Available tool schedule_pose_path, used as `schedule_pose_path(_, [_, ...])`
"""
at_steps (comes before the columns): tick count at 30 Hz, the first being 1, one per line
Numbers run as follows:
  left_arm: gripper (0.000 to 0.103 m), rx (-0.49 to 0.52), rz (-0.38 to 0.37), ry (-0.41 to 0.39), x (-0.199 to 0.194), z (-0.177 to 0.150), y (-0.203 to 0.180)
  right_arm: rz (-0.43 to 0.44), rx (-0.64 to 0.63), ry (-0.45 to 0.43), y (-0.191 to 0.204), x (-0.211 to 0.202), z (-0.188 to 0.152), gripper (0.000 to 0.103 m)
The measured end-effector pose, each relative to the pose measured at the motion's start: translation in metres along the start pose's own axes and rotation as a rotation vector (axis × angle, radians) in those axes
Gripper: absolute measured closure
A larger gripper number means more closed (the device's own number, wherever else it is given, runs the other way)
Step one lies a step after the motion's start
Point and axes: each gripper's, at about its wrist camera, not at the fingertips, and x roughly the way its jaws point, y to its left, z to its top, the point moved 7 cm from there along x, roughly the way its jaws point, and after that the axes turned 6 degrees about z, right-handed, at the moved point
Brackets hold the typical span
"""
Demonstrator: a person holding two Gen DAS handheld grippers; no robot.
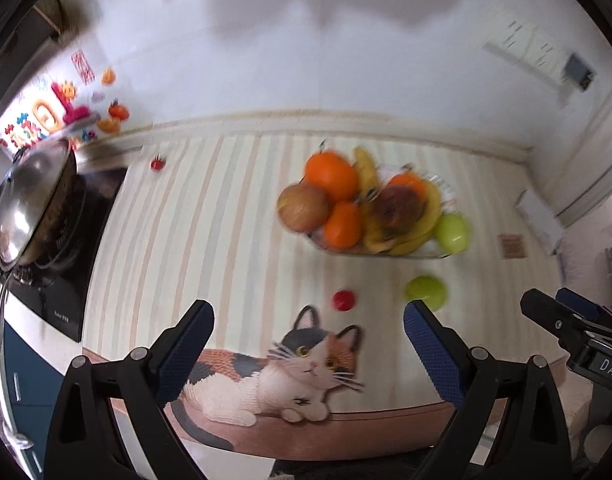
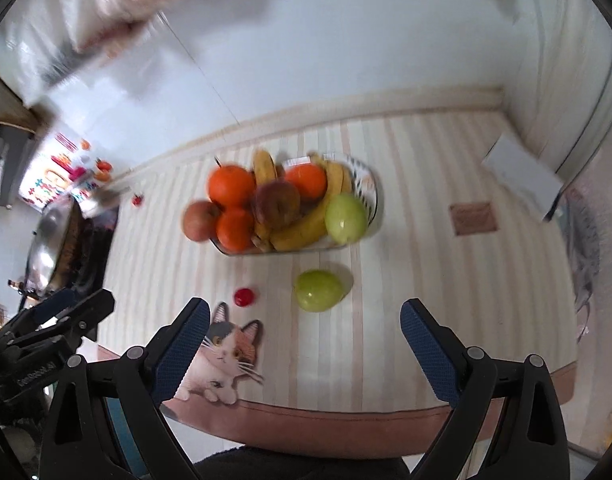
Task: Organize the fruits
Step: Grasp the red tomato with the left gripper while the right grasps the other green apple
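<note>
- The left gripper (image 1: 309, 334), black with blue-padded fingers, stood spread wide and held nothing, above the near edge of the striped tablecloth (image 1: 194, 216) with its printed calico cat (image 1: 306, 376).
- The right gripper (image 2: 305, 330), of the same build, was likewise spread wide and empty, over the same near edge of the cloth.
- A clear glass bowl (image 2: 371, 196) sat mid-table, piled with 3 oranges (image 2: 230, 185), yellow bananas (image 2: 302, 228), 2 brownish apples (image 2: 277, 203) and 1 green apple (image 2: 345, 218) at its right rim.
- A second loose green apple (image 2: 318, 290) lay on the cloth just in front of the bowl, apart from it.
- A small red round fruit (image 2: 244, 297) lay just left of that apple, near the cat's ears.
- Another small red fruit (image 1: 158, 164) lay far back, near the stove (image 1: 66, 280) and its metal-lidded wok (image 1: 30, 208).
</note>
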Motion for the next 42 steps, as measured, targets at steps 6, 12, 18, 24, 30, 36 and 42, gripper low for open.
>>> schedule_pose_path(6, [0.006, 0.005, 0.019, 0.121, 0.066, -0.014, 0.007, 0.020, 0.031, 0.092, -0.014, 0.085, -0.007, 0.021])
schedule_pose_path(12, [0.006, 0.016, -0.005, 0.215, 0.116, -0.023, 0.004, -0.008, 0.040, 0.168, -0.026, 0.154, -0.011, 0.028])
schedule_pose_path(18, [0.007, 0.051, -0.087, 0.266, 0.150, -0.023, -0.025, -0.015, 0.059, 0.178, -0.034, 0.178, -0.004, 0.028])
schedule_pose_path(24, [0.014, 0.095, -0.144, 0.286, 0.168, -0.019, -0.053, -0.020, 0.033, 0.192, -0.035, 0.183, 0.000, 0.034])
schedule_pose_path(30, [0.047, 0.161, -0.191, 0.316, 0.181, -0.026, -0.074, -0.009, 0.024, 0.203, -0.037, 0.182, -0.001, 0.037])
schedule_pose_path(36, [0.074, 0.192, -0.169, 0.295, 0.186, -0.033, -0.083, -0.004, 0.020, 0.197, -0.036, 0.183, -0.004, 0.037])
schedule_pose_path(42, [0.076, 0.176, -0.166, 0.295, 0.185, -0.036, -0.077, -0.011, -0.025, 0.189, -0.032, 0.183, 0.001, 0.038])
